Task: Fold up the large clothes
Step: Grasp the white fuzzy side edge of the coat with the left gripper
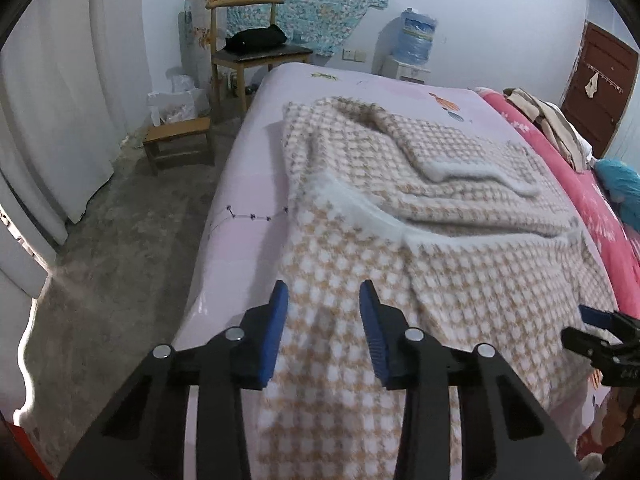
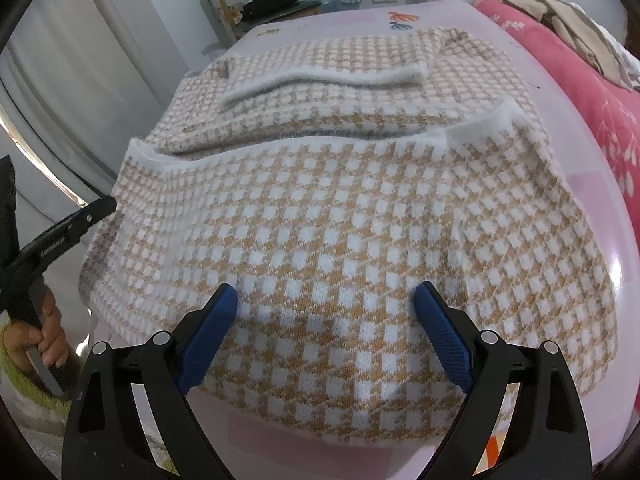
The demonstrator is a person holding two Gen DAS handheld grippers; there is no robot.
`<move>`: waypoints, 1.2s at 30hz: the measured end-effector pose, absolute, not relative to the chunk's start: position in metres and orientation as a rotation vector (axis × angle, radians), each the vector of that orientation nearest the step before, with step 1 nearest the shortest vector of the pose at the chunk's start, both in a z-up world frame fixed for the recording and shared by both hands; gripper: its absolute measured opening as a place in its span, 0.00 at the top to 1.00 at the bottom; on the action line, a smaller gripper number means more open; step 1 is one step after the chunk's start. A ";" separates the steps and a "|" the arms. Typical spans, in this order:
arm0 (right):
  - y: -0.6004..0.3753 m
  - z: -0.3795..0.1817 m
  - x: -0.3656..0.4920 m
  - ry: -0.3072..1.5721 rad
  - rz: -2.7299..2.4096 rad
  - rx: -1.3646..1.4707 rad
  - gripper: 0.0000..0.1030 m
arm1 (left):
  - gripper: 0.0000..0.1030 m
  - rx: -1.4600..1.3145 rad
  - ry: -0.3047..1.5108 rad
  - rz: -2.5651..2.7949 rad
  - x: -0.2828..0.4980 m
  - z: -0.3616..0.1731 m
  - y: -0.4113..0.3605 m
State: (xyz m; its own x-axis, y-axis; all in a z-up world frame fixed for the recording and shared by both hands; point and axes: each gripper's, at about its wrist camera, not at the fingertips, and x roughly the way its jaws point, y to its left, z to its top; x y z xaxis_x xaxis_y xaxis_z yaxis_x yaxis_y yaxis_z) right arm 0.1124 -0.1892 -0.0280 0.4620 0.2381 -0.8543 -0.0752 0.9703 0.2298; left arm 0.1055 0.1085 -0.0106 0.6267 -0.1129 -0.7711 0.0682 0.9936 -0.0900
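A tan-and-white checked knit sweater (image 1: 420,200) with fluffy white trim lies spread on the pink bed sheet (image 1: 248,184), with a sleeve folded across its upper part. My left gripper (image 1: 324,300) hovers over the sweater's near left part, its blue pads apart and not pressing on cloth. My right gripper (image 2: 326,300) stands wide open above the sweater (image 2: 340,200) near its front hem, with fabric beneath the gap. The right gripper's tip (image 1: 596,318) shows at the right edge of the left wrist view. The left gripper (image 2: 84,216) and the hand (image 2: 48,344) holding it show at the left of the right wrist view.
A red patterned blanket (image 1: 592,200) with a pile of beige clothes (image 1: 552,120) runs along the bed's right side. Bare concrete floor (image 1: 120,260) lies to the left, with a small wooden stool (image 1: 178,140), a chair (image 1: 256,56) holding a black item, and a water jug (image 1: 416,36) beyond.
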 end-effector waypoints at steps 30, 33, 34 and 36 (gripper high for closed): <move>-0.186 -0.031 0.116 1.085 0.188 0.152 0.15 | 0.80 -0.041 0.939 -0.277 0.147 -0.012 0.105; -0.185 -0.031 0.116 1.086 0.186 0.149 0.15 | 0.80 -0.035 0.968 -0.245 0.156 -0.017 0.108; -0.184 -0.031 0.117 1.086 0.184 0.148 0.15 | 0.80 -0.045 0.988 -0.239 0.161 -0.020 0.110; -0.185 -0.031 0.116 1.086 0.184 0.147 0.15 | 0.80 -0.074 1.006 -0.242 0.165 -0.022 0.113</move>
State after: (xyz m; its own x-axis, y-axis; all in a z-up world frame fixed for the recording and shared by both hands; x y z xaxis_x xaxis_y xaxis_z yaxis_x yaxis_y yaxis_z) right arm 0.1163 -0.1850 -0.0308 0.4533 0.2208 -0.8636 -0.0767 0.9749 0.2090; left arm 0.1648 0.1133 -0.0222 0.5111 -0.2348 -0.8268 0.1672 0.9707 -0.1723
